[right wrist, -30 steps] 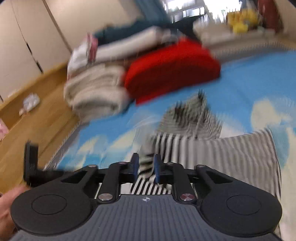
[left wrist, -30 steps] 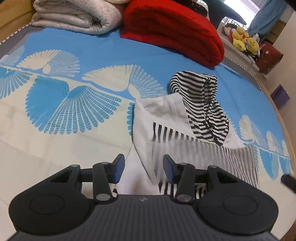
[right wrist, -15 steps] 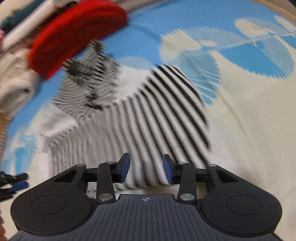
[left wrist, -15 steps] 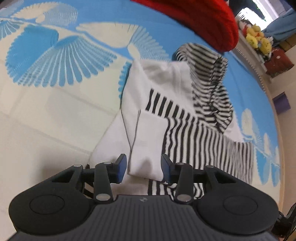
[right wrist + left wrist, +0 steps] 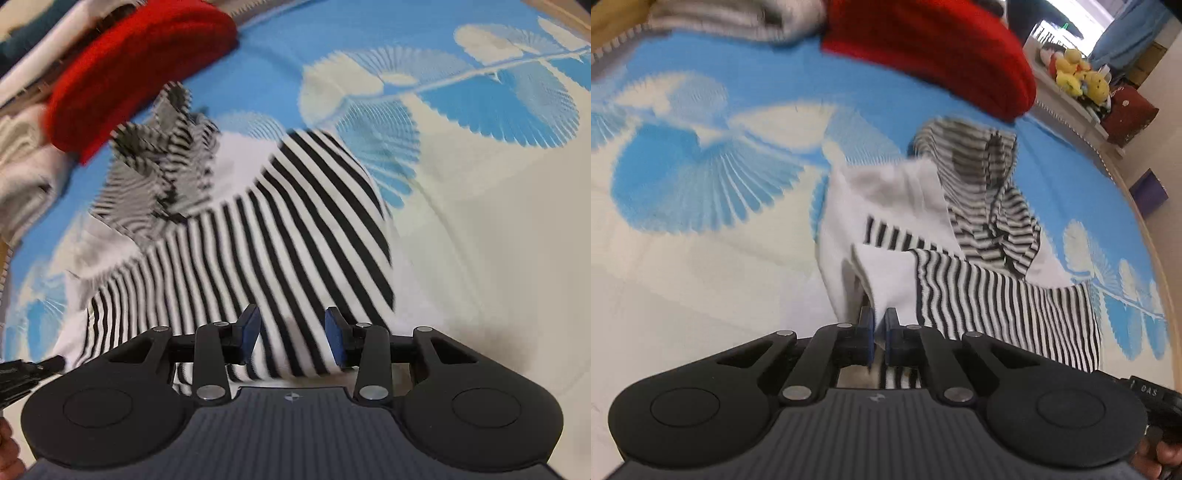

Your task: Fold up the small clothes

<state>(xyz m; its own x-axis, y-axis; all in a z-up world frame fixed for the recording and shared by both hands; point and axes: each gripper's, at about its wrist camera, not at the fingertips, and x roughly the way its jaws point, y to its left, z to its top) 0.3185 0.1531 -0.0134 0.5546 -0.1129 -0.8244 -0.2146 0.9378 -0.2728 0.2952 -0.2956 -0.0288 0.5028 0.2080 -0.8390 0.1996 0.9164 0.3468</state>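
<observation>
while its blue pads pinch the near white hem, the left tool (image 5: 880, 325) holds the striped hoodie (image 5: 979, 236), which lies on the blue-and-cream bedspread (image 5: 701, 192), hood toward the far red blanket (image 5: 931, 48). yellow plush toys (image 5: 1078, 75) sit on a ledge at far right.

from the right wrist view, the right tool (image 5: 292, 334) is spread wide, pads either side of the near striped edge of the hoodie (image 5: 266, 236) without closing on it. the hood is blurred beside the red blanket (image 5: 136, 70) at far left, the bedspread (image 5: 480, 206) stretching right.
</observation>
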